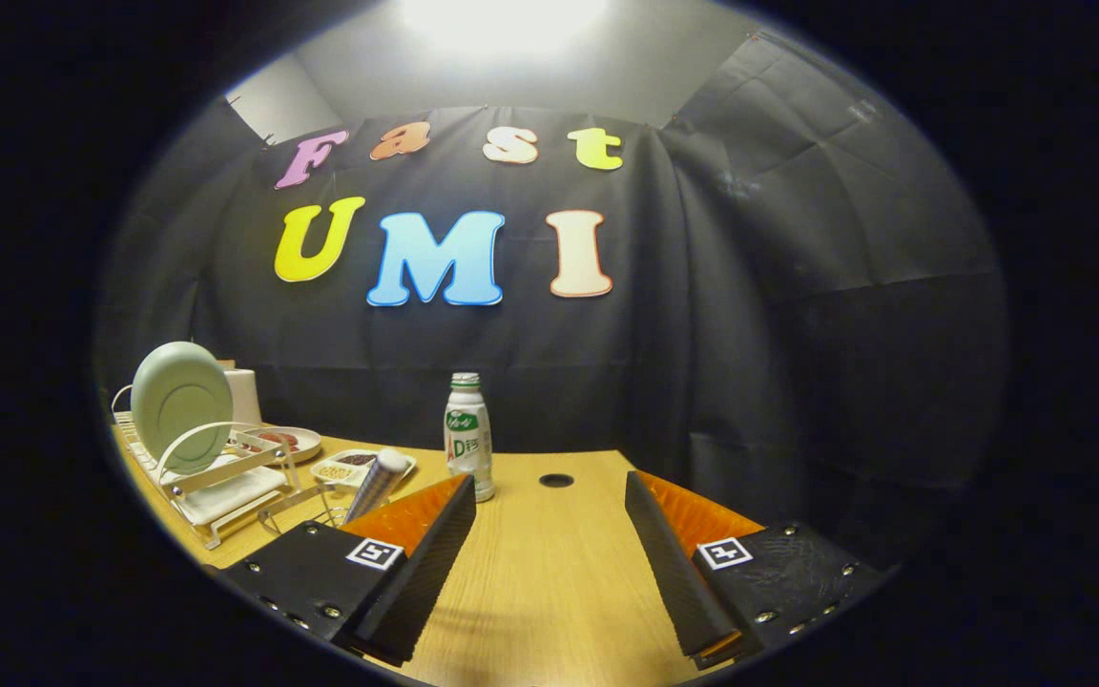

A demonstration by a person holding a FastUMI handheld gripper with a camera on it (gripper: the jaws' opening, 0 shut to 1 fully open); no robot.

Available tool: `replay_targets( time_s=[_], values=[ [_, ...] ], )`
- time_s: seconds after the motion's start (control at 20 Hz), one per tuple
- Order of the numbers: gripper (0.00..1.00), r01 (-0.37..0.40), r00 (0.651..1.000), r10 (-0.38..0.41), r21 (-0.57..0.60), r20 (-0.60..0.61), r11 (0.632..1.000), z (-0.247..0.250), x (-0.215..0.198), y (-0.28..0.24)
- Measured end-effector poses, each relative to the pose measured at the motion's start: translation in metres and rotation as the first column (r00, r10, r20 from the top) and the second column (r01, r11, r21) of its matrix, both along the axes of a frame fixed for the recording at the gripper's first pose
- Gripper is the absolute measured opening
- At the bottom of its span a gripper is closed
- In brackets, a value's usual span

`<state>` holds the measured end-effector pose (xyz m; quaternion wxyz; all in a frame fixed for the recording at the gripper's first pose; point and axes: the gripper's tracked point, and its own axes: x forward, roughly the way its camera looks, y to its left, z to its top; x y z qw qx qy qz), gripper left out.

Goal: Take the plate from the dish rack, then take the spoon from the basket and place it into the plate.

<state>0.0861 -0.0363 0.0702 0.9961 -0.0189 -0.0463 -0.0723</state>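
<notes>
A pale green plate stands on edge in a white dish rack far to the left of the fingers, on the wooden table. Just right of the rack, a wire basket holds a checked spoon handle that sticks up beside the left finger. My gripper hovers over the table, open, with only bare wood between its black, orange-backed fingers. The basket's lower part is hidden behind the left finger.
A white drink bottle with a green cap stands just ahead of the left finger. Two small dishes of food lie behind the rack and basket. A round hole is in the table beyond the fingers.
</notes>
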Motion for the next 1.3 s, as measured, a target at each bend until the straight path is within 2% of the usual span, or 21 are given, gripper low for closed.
replay_targets(
  time_s=[0.1,0.3,0.45,0.6,0.75,0.85,1.1,1.3],
  values=[
    [0.96,0.095,0.996,-0.094,-0.029,0.003,0.995,0.025,-0.016,-0.02],
    [0.96,0.26,0.965,-0.261,-0.046,-0.018,0.965,0.064,-0.073,-0.039],
    [0.96,0.317,0.947,-0.318,-0.036,-0.05,0.948,0.082,-0.111,-0.023],
    [0.96,0.335,0.937,-0.337,-0.037,-0.095,0.942,0.098,-0.13,0.012],
    [0.96,0.291,0.948,-0.29,-0.011,-0.135,0.957,0.112,-0.13,0.068],
    [0.96,0.236,0.961,-0.233,0.005,-0.151,0.972,0.123,-0.12,0.113],
    [0.96,0.062,0.987,-0.051,0.067,-0.153,0.996,0.143,-0.074,0.234],
    [0.96,-0.028,0.983,0.05,0.129,-0.175,0.991,0.135,-0.034,0.308]
  ],
)
